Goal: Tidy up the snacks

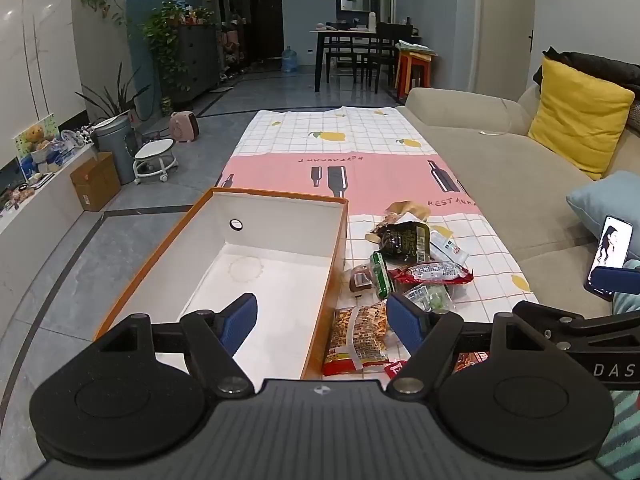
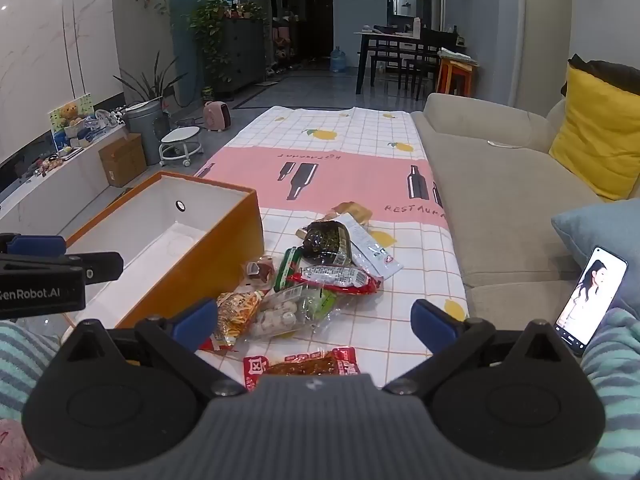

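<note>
My right gripper (image 2: 314,326) hangs with its jaws spread wide and nothing between them, tilted down over the table. Nearest, just under it at 6 o'clock, lies a red spicy-strip packet (image 2: 302,365), its long axis running 9 to 3, so the jaws would have to turn to close across its short side. Beyond it, toward 11 o'clock, the rest of the snack pile (image 2: 316,280) sprawls on the lemon-print tablecloth (image 2: 360,136). My left gripper (image 1: 322,320) is just as wide open and empty, straddling the right wall of the orange box (image 1: 320,312), with a peanut packet (image 1: 360,334) below its right finger. The box is empty and sits at 9 to 10 o'clock from the pile, touching it. I judge the right hand nearer the red packet. Open cloth lies at 12; the sofa (image 2: 500,208) crowds 3 o'clock.
</note>
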The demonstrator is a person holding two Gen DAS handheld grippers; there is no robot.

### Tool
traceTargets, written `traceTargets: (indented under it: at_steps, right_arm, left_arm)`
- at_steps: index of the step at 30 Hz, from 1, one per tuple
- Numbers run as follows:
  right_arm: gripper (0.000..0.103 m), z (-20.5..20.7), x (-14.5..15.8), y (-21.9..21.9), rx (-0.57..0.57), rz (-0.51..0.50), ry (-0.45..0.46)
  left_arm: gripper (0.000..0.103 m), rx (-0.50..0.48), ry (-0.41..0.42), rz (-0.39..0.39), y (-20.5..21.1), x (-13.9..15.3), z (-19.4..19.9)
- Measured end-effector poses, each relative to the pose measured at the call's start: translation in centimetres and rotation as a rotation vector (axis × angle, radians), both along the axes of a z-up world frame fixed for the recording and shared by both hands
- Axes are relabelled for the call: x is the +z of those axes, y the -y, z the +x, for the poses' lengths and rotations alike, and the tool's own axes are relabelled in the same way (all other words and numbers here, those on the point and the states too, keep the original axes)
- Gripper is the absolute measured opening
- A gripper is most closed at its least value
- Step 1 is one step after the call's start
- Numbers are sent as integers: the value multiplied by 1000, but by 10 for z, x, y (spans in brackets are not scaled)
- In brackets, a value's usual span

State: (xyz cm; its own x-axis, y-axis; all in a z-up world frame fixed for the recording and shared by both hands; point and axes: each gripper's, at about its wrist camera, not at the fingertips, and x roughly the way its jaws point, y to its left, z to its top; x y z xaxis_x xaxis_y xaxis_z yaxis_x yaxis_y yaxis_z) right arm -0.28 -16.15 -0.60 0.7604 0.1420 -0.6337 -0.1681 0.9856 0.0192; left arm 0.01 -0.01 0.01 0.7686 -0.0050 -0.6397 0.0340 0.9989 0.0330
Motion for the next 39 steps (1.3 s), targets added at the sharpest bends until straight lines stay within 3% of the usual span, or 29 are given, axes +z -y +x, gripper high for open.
traceTargets:
  at_steps: [39]
  right_arm:
    - [99, 1, -1, 3, -5, -4, -9]
  left_arm:
    - [81, 1, -35, -62, -5, -4, 1]
